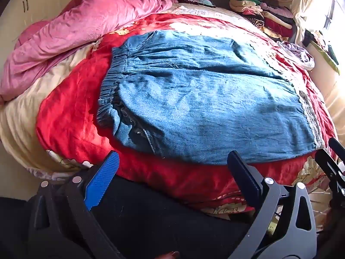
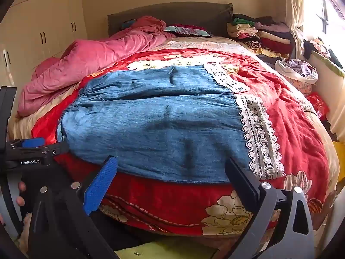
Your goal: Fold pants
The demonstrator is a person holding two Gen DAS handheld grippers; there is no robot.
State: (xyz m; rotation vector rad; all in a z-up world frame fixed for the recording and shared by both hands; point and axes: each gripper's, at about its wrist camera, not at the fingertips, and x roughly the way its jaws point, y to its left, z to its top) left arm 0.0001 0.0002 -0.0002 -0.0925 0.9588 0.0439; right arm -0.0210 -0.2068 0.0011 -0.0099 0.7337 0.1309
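Note:
Blue denim pants [image 1: 194,99] with white lace cuffs [image 2: 261,138] lie flat across a red floral blanket [image 1: 71,112] on the bed, waistband to the left and legs side by side. My left gripper [image 1: 172,161] is open and empty, at the near edge of the pants toward the waist end. My right gripper [image 2: 172,168] is open and empty, at the near edge toward the cuff end. The left gripper's body also shows in the right wrist view [image 2: 32,149], and the right gripper in the left wrist view [image 1: 332,161].
A rumpled pink quilt [image 1: 75,32] lies along the bed's left side. Stacked folded clothes [image 2: 258,32] sit at the far right by the headboard. A white bag of clothes [image 2: 297,71] and a window are at the right. Wardrobe doors [image 2: 43,36] stand at the left.

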